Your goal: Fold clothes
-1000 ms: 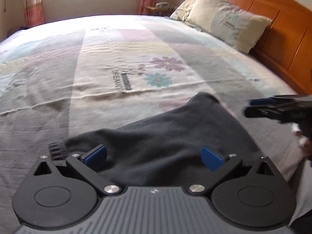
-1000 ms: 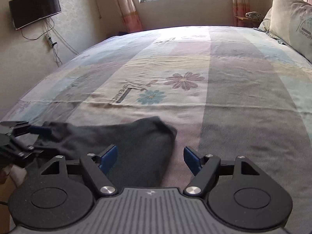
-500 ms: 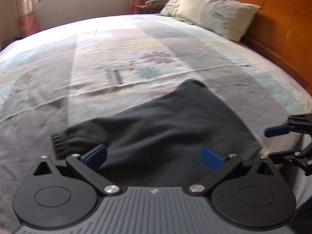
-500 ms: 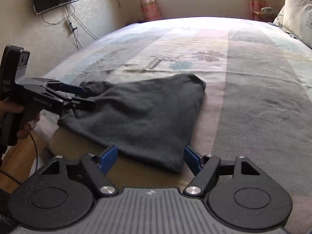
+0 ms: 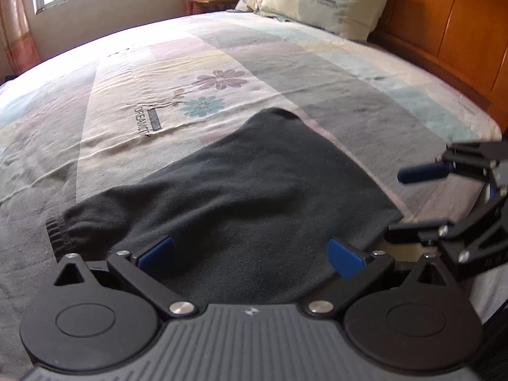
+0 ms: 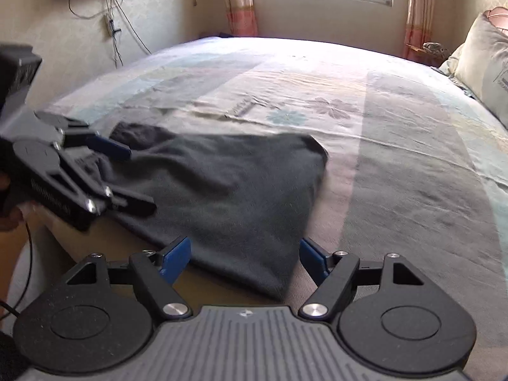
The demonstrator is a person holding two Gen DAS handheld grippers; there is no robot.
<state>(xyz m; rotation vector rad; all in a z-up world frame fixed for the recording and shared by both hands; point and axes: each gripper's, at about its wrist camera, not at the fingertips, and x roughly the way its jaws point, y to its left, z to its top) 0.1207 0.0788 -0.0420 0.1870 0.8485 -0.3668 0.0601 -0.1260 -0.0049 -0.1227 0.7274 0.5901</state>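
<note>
**Dark garment at the near edge of the bed, both grippers spread**

The bed (image 5: 285,73) fills both views, a broad mattress under a thin woven sheet (image 6: 397,146) printed in pale blocks of grey, blue, pink and cream, finely creased in long shallow ripples. Behind the bed in the left wrist view rises a headboard (image 5: 451,25) of glossy orange-brown wood with recessed panels. At the head of the bed leans a plump rectangular pillow (image 5: 327,0) in a soft cream case with a faint print. Printed flowers (image 5: 219,79), one mauve and one blue, sit near the middle of the bed beside a line of lettering.

On the near edge of the bed lies the garment (image 5: 254,197), a dark charcoal piece of soft, matte, fleecy knit. It lies roughly flat in a tapering shape, its far corner (image 6: 314,146) rounded and pointing toward the middle of the bed. A ribbed, gathered cuff (image 5: 58,235) ends its left side. Its near hem hangs slightly over the bed's edge.

The left gripper (image 5: 250,250) hovers over the garment's near hem, its blue-padded fingers (image 5: 157,249) spread wide with cloth showing between them and nothing pinched. The right gripper (image 6: 244,254) sits at the same edge of the bed, over the garment's right-hand near corner, likewise spread and empty. Each is matte black plastic with round pivot discs, bright metal pins and a ribbed grey body.
</note>
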